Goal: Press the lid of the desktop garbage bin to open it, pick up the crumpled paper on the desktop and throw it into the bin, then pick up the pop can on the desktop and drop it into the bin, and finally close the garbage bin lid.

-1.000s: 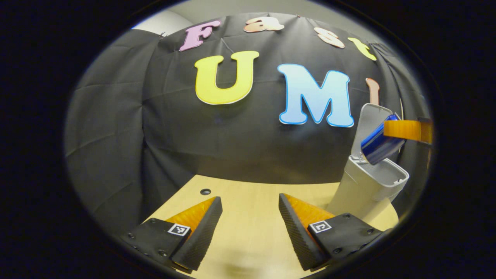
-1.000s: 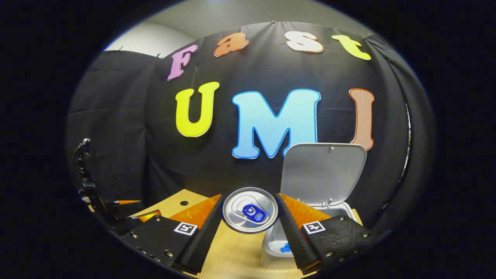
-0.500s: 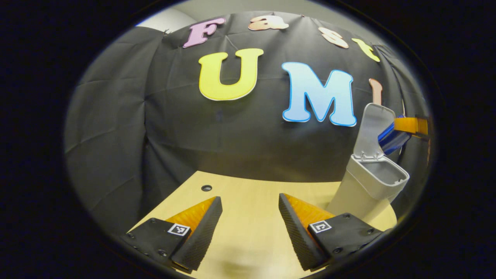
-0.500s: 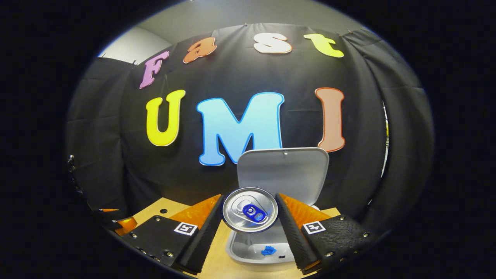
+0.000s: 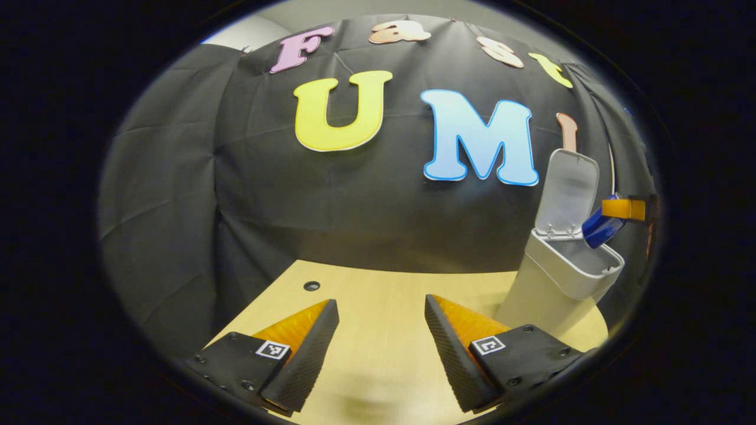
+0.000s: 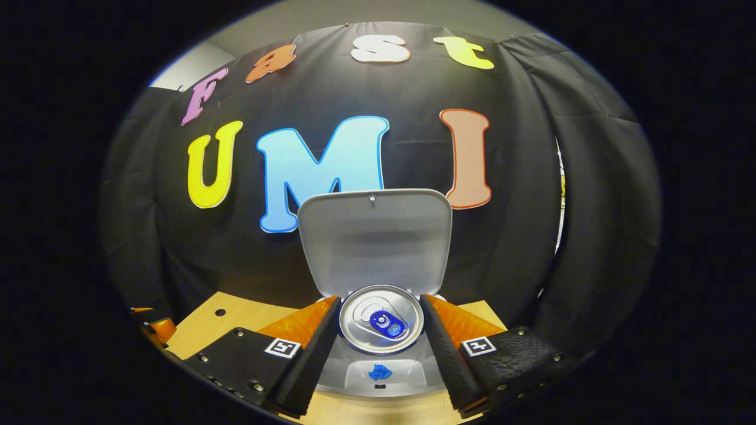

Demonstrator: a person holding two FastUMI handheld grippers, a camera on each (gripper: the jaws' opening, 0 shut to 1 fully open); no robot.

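Note:
The grey garbage bin point(image 5: 555, 289) stands at the table's right end with its lid point(image 5: 566, 189) raised upright. In the right gripper view my right gripper point(image 6: 381, 339) is shut on the blue pop can point(image 6: 381, 319), whose silver top faces the camera, held over the bin's open mouth point(image 6: 387, 378) in front of the lid point(image 6: 375, 239). A blue crumpled paper point(image 6: 380, 372) lies inside the bin. In the left gripper view the can point(image 5: 598, 227) tilts down toward the bin's rim. My left gripper point(image 5: 381, 342) hangs open over the table with nothing between its fingers.
The light wooden table point(image 5: 378, 307) has a small dark hole point(image 5: 311, 285) near its back edge. Black cloth walls close the booth behind and on both sides. At the left edge of the right gripper view a part of the left gripper point(image 6: 155, 324) shows.
My right gripper has carried the can rightward until it is centred over the open bin, and lower toward the rim. The left gripper has barely moved.

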